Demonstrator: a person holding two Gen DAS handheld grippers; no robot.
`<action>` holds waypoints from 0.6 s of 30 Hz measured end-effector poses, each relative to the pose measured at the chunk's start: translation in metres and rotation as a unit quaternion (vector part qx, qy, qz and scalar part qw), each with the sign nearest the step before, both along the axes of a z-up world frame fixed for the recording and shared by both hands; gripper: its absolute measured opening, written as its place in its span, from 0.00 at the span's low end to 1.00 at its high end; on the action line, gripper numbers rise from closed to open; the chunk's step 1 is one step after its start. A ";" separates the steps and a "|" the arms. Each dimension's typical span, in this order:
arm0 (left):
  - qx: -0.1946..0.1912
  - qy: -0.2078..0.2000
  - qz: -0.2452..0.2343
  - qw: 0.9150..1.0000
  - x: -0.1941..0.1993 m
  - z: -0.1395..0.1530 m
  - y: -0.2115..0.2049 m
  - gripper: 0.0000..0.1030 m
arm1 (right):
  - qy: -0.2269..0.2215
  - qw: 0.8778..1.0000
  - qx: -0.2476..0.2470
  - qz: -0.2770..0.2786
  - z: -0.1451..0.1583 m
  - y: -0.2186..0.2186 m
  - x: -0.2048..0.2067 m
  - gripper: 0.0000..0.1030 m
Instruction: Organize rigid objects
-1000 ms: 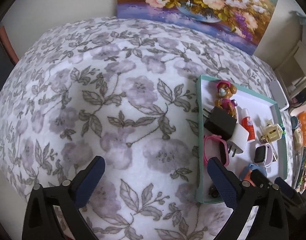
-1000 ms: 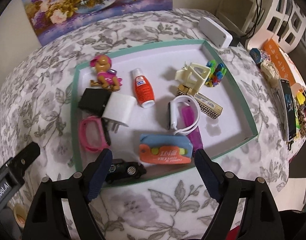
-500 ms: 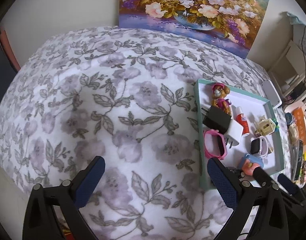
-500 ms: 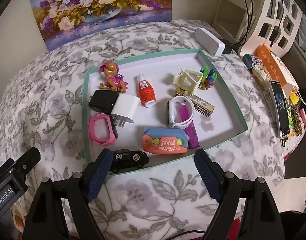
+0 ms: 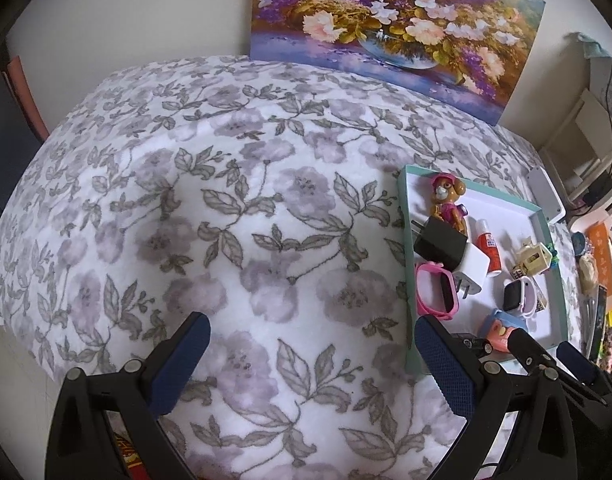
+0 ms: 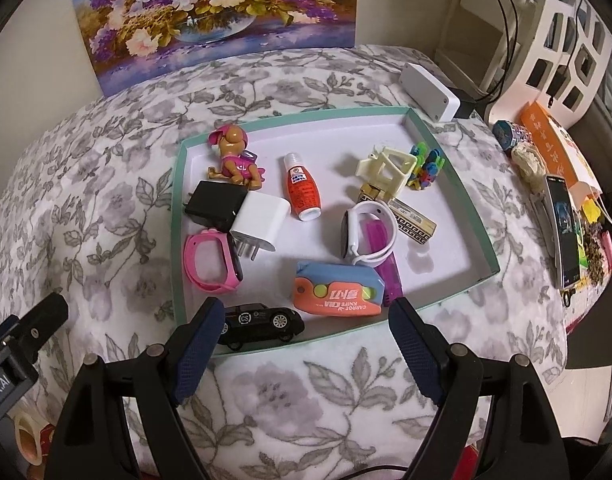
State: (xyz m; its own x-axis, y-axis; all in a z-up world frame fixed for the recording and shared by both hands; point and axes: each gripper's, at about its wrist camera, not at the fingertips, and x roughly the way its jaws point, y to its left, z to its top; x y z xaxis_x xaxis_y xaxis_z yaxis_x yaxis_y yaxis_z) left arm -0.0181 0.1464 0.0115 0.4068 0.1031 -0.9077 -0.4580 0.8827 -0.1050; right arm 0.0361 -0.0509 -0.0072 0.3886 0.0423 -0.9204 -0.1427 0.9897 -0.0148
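- The left gripper (image 5: 312,354) is hovering over the flower-print tabletop (image 5: 225,220), its blue-padded fingers (image 5: 177,364) spread wide and holding nothing, the teal tray (image 5: 406,264) lying off to its right.
- The right gripper (image 6: 303,340) is hanging above the tray's near rim (image 6: 177,216), fingers (image 6: 416,354) likewise parted and empty, a black toy car (image 6: 261,322) sitting just past the left pad.
- Compared with half a second ago, both cameras are sitting slightly nearer the tray; its contents are lying unmoved.
- Inside the tray, a pink watch (image 6: 213,260), black charger (image 6: 215,204), white charger (image 6: 257,222) and orange bottle (image 6: 301,192) are lying together; the orange-and-blue case (image 6: 338,290) is reading "CARROT KNIFE".
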 end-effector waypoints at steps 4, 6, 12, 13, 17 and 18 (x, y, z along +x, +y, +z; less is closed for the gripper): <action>0.002 0.000 0.008 1.000 0.000 0.001 0.002 1.00 | -0.001 1.000 -0.002 0.003 0.000 0.002 0.000 0.82; 0.003 0.002 0.010 1.000 0.001 0.001 0.003 1.00 | -0.001 1.000 -0.002 0.003 0.000 0.002 0.000 0.82; 0.003 0.003 0.011 1.000 0.001 0.001 0.004 1.00 | -0.002 1.000 -0.003 0.007 0.001 0.003 0.001 0.82; 0.004 0.004 0.011 1.000 0.001 0.001 0.004 1.00 | -0.002 1.000 -0.003 0.007 0.001 0.003 0.001 0.82; 0.009 0.006 0.011 1.000 0.001 0.000 0.004 1.00 | -0.001 1.000 -0.004 0.007 0.001 0.004 0.001 0.82; 0.009 0.007 0.011 1.000 0.002 0.000 0.004 1.00 | -0.001 1.000 -0.004 0.007 0.000 0.003 0.000 0.82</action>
